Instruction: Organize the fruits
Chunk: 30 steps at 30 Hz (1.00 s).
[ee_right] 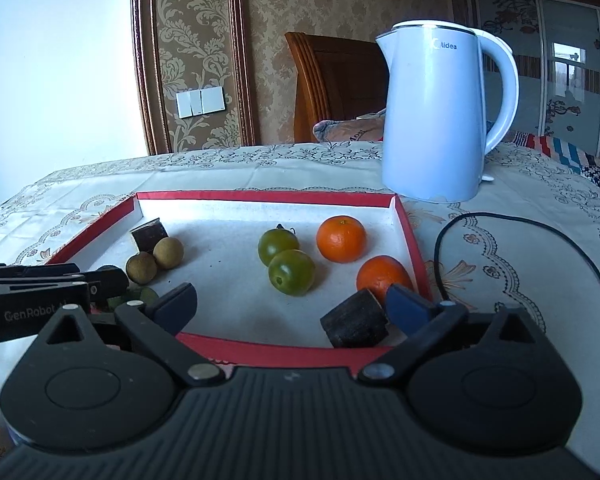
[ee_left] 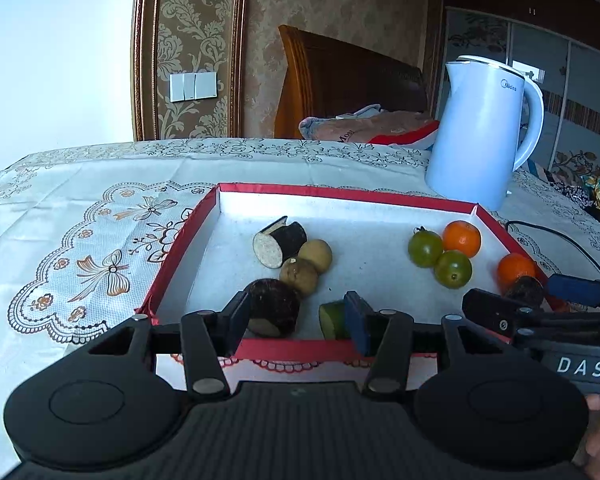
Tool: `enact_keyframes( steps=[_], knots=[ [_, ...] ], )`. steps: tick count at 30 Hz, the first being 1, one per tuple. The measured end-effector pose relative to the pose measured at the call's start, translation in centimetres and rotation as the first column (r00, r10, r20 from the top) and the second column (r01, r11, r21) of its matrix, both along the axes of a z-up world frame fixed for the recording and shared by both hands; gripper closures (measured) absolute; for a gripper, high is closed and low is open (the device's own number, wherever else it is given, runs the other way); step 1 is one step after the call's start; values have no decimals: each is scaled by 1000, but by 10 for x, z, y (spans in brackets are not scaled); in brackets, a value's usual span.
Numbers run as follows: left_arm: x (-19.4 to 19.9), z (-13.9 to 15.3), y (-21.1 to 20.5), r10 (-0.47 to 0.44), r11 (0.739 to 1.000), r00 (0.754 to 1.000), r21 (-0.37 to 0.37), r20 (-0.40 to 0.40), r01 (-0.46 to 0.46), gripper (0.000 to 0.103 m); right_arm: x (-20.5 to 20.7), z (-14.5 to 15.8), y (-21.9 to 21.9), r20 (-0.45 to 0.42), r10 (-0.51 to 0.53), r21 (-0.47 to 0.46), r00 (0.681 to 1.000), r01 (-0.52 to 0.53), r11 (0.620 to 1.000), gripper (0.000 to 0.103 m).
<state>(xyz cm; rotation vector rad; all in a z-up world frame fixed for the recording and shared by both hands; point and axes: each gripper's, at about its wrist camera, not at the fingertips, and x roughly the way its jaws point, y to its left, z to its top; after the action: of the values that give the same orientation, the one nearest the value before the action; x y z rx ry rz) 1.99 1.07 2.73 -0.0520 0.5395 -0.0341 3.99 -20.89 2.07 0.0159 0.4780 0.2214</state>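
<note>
Both grippers are working at the near edge of the red tray (ee_right: 414,248), which is lying on the tablecloth (ee_left: 80,208) in front of the white kettle (ee_right: 432,116). The right gripper (ee_right: 296,304) is standing with its fingers spread wide and nothing is pressed between them; a dark sugarcane piece (ee_right: 356,322) is lying in the tray's near right corner, just beside the right finger and close against an orange (ee_right: 382,276). The left gripper (ee_left: 298,318) is keeping its fingers narrower, about a third of their way apart. A dark cane piece (ee_left: 274,306) is sitting against the left finger and a green cut piece (ee_left: 332,320) against the right one, but a gap is showing between these two, so I judge that the left gripper is holding nothing firmly. Further in, two green tomatoes (ee_right: 286,260), a second orange (ee_right: 341,239), two small brown fruits (ee_left: 310,264) and another cut cane piece (ee_left: 280,242) are lying grouped by kind. The risk now, in my judgement, is a careless push: round fruits are rolling easily, so a finger moving sideways could be knocking the near orange or the green piece out of its group, or tipping the low tray wall. The kettle's cord (ee_right: 520,240) is running near the right side and could be catching the gripper.
</note>
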Motion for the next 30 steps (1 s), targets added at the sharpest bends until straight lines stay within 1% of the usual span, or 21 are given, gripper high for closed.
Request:
enact_keyframes(
  steps=[3, 5, 6, 11, 17, 22, 30],
  knots=[
    [-12, 2, -2, 4, 1000, 999, 25, 32, -5, 53, -10, -1, -2, 3, 7, -2, 1000, -7, 1000, 0],
    [-18, 2, -2, -4, 1000, 999, 24, 37, 3, 52, -16, -3, -1, -4, 12, -16, 1000, -12, 1000, 0],
    [-21, 2, -2, -4, 1000, 999, 23, 37, 3, 51, -21, -4, -1, -5, 11, -19, 1000, -12, 1000, 0],
    [-29, -1, -1, -16, 1000, 1000, -10, 8, 16, 50, -35, -6, -2, 1, 10, -8, 1000, -10, 1000, 0],
    [-34, -1, -2, -11, 1000, 1000, 8, 27, 11, 50, -34, -8, -10, -15, -12, 41, 1000, 13, 999, 0],
    [-34, -2, -3, -17, 1000, 999, 19, 30, 16, 50, -33, -9, -12, -21, -20, 45, 1000, 20, 999, 0],
    [-34, -2, -2, -10, 1000, 999, 14, 32, 10, 50, -33, -10, -11, -28, -25, 43, 999, 26, 999, 0]
  ],
)
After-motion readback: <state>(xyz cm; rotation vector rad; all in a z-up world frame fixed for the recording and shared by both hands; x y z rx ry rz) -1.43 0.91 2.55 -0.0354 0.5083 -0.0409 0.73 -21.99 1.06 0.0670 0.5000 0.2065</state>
